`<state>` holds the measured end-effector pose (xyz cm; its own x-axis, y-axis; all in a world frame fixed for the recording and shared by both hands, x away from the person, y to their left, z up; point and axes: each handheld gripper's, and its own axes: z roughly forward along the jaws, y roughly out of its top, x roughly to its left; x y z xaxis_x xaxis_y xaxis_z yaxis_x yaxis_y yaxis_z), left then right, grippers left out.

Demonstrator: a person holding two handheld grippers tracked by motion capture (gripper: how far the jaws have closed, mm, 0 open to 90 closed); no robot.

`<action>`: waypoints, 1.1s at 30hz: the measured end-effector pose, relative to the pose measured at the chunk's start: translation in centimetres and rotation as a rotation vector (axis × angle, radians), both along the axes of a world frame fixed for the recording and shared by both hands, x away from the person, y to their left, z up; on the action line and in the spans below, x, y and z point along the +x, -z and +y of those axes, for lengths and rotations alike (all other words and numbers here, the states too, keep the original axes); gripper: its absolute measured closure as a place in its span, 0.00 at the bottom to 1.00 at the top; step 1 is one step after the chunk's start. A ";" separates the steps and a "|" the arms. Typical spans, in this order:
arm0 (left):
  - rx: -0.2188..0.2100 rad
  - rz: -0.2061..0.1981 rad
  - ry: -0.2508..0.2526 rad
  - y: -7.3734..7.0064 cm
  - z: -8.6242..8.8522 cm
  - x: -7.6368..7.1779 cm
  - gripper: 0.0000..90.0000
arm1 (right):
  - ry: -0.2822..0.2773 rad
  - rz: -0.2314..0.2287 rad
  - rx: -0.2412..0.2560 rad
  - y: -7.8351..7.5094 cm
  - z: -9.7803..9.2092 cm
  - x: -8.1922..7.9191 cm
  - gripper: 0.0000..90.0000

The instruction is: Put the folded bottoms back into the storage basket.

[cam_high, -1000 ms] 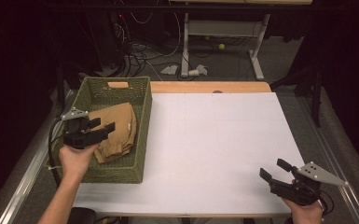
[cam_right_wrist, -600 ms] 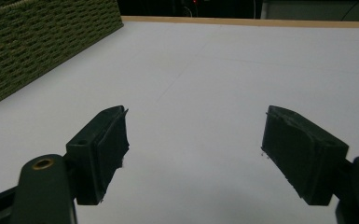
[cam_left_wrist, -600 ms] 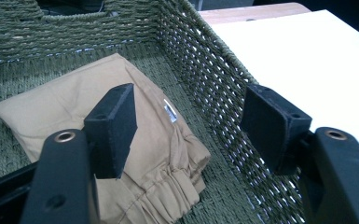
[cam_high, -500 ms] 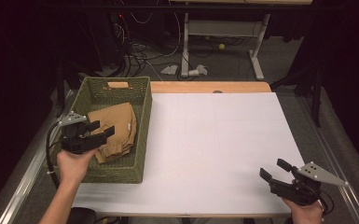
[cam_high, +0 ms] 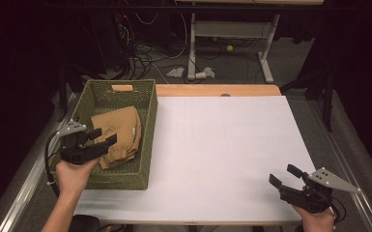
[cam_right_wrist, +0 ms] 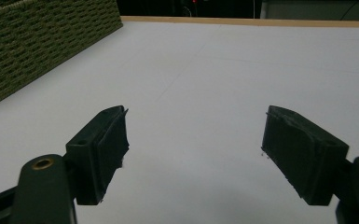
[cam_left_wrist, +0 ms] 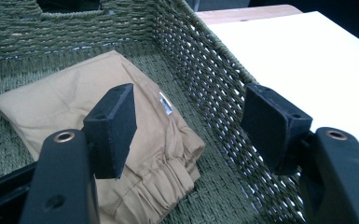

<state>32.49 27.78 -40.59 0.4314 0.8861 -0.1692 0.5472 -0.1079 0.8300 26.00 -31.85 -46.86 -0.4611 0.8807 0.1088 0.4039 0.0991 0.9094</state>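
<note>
A folded tan garment (cam_high: 118, 135) (cam_left_wrist: 93, 121) lies inside a green woven basket (cam_high: 147, 96) (cam_left_wrist: 205, 70) at the table's left side. My left gripper (cam_high: 102, 137) (cam_left_wrist: 189, 112) hovers open above the basket's near-left part, over the garment's edge, with nothing between its jaws. My right gripper (cam_high: 283, 175) (cam_right_wrist: 196, 149) is open and empty, held low over the white table (cam_high: 227, 145) (cam_right_wrist: 205, 70) near the front right corner.
The basket's side wall (cam_right_wrist: 32, 42) stands at the far left of the right gripper view. A wooden strip (cam_high: 217, 90) runs along the table's back edge. Beyond it are desk legs and cables on the floor.
My left gripper has drawn back toward the person and a little left, lifting off the garment. The right gripper has stayed in place.
</note>
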 end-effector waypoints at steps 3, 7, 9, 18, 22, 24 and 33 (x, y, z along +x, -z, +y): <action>0.001 0.001 0.005 0.2 0.0 -0.3 0.38 | 0.001 0.000 0.000 0.0 0.0 0.0 0.26; 0.000 0.000 -0.006 0.4 0.0 -0.6 0.38 | 0.000 0.000 -0.001 0.0 0.0 0.0 0.26; 0.004 -0.001 -0.010 0.6 0.0 -0.7 0.38 | 0.001 0.000 0.000 0.0 0.0 0.0 0.26; 0.004 -0.008 -0.007 1.1 0.1 -1.4 0.38 | 0.001 0.001 0.000 0.0 0.0 0.0 0.26; 0.007 -0.016 -0.002 1.3 0.1 -1.9 0.38 | 0.002 0.000 0.000 0.0 0.0 0.0 0.26; 0.008 -0.021 0.002 1.4 0.1 -2.1 0.38 | 0.002 0.000 -0.001 0.0 0.0 0.0 0.26; 0.016 -0.038 0.006 1.7 -0.1 -2.9 0.38 | 0.003 -0.001 -0.001 0.0 0.0 0.0 0.26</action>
<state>29.62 27.66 -42.31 0.4424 0.8860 -0.1385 0.5148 -0.1245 0.8482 25.98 -31.85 -46.86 -0.4585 0.8822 0.1074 0.4034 0.0989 0.9096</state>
